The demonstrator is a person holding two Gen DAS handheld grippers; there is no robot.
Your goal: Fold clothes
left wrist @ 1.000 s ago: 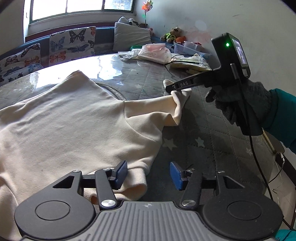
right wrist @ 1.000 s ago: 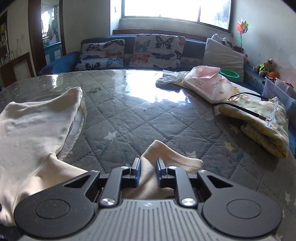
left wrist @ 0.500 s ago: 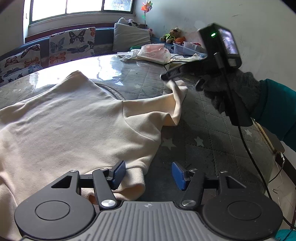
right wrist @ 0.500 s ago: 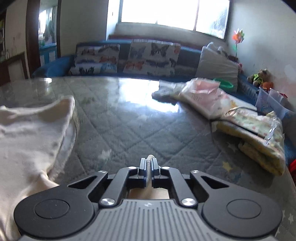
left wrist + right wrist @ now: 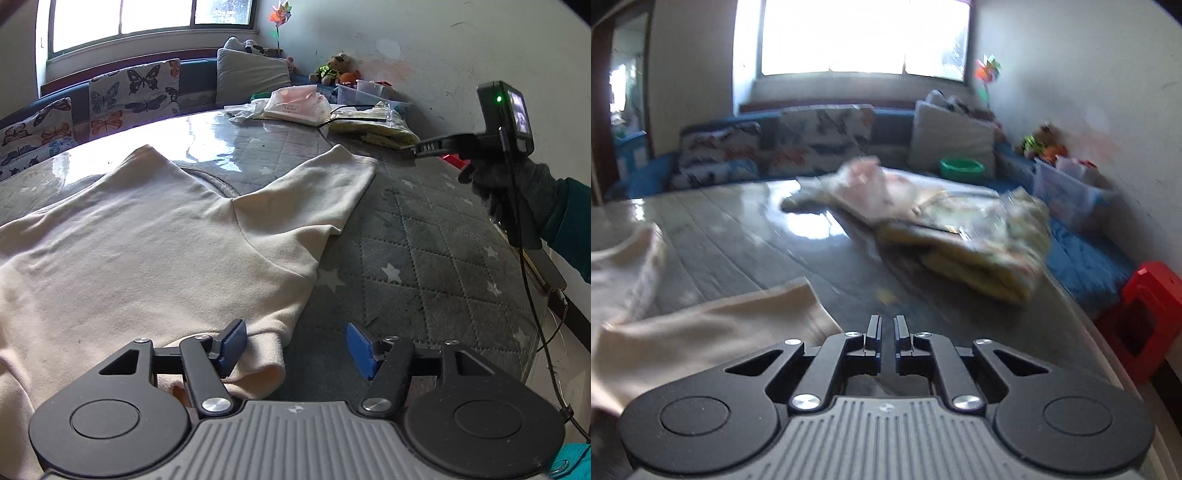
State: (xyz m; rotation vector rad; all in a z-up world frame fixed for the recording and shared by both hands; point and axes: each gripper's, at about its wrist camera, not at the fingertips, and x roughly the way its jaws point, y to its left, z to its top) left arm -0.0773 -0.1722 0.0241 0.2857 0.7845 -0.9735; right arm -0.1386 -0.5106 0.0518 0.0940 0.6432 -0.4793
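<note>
Left wrist view: your left gripper [image 5: 291, 347] has its blue pads spread wide, and the folded hem corner of the cream shirt [image 5: 147, 251] lies between them, against the left pad. The shirt is spread flat on the quilted table [image 5: 424, 258]. Your right gripper [image 5: 884, 334] holds nothing, jaws nearly together with a thin gap; the sleeve [image 5: 713, 328] lies just left of them.

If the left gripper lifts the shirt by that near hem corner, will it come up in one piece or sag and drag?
Probably sag: the shirt lies limp, its hem already rolled between the left gripper's open jaws. It looks like thick, soft knit, so likely light but draping. The table cover looks glossy, so the cloth may slide rather than catch.
</note>
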